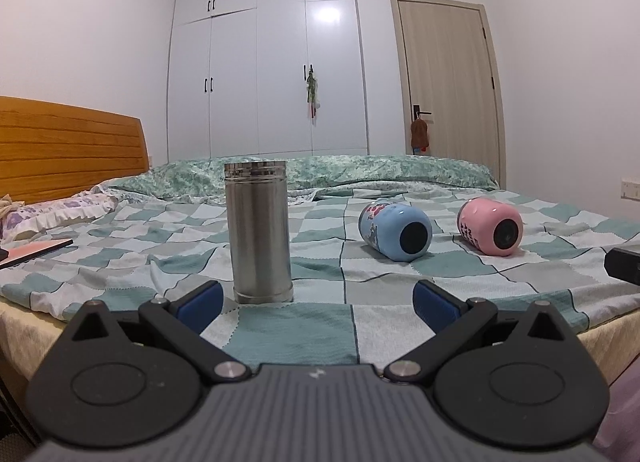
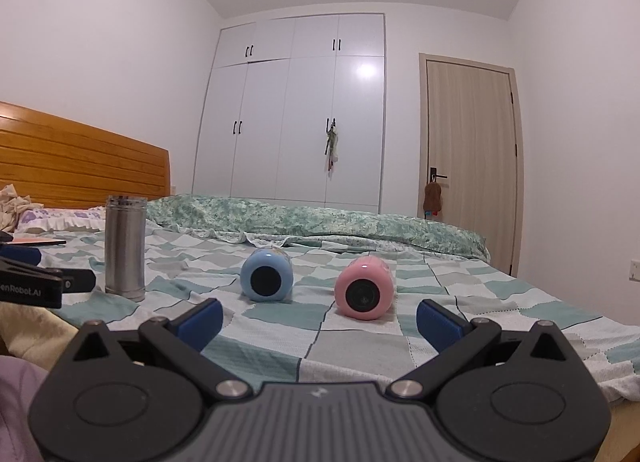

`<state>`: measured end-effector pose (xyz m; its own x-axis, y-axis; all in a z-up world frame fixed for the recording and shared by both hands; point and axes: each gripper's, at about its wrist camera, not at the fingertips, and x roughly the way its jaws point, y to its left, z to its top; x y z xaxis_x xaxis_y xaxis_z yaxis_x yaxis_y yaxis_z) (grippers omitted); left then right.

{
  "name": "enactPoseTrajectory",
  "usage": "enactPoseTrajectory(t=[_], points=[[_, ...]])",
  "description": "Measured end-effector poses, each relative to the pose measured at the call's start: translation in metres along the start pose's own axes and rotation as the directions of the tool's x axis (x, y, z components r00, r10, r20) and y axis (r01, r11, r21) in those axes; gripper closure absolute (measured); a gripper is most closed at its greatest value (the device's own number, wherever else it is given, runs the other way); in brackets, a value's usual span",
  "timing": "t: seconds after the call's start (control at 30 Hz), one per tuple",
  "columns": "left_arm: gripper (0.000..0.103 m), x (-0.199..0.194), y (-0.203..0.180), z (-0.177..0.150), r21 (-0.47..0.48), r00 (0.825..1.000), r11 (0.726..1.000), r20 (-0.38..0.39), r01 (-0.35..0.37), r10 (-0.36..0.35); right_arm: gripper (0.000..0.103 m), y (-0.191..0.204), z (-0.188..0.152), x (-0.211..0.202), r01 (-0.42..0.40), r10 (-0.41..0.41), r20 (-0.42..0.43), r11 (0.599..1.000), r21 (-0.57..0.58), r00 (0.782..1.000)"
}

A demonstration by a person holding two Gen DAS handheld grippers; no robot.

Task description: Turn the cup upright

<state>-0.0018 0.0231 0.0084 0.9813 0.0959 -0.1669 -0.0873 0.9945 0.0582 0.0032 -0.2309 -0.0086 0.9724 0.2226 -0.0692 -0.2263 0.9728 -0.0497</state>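
Observation:
A steel cup (image 1: 259, 232) stands upright on the checked bed sheet (image 1: 320, 326), just beyond my open, empty left gripper (image 1: 318, 300). A blue cup (image 1: 394, 231) and a pink cup (image 1: 491, 227) lie on their sides to its right, bases toward me. In the right wrist view the pink cup (image 2: 364, 288) lies on its side just ahead of my open, empty right gripper (image 2: 319, 320), the blue cup (image 2: 267, 276) to its left and the steel cup (image 2: 125, 248) upright at far left.
A wooden headboard (image 1: 68, 150) and pillows (image 1: 52, 214) are at left. A green quilt (image 1: 340, 172) lies along the far bed edge. A flat pink object (image 1: 32, 252) rests at left. White wardrobe (image 1: 268, 62) and door (image 1: 448, 78) stand behind.

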Motion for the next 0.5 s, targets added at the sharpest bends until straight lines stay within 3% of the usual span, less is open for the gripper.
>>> enactPoseTrajectory(t=[0.5], points=[[0.0,-0.0009,-0.0003,0.0002,0.0,1.0,1.0,0.004,-0.001,0.001,0.0,0.0006,-0.0006,-0.0004,-0.002,0.002,0.0,1.0,-0.001,1.0]])
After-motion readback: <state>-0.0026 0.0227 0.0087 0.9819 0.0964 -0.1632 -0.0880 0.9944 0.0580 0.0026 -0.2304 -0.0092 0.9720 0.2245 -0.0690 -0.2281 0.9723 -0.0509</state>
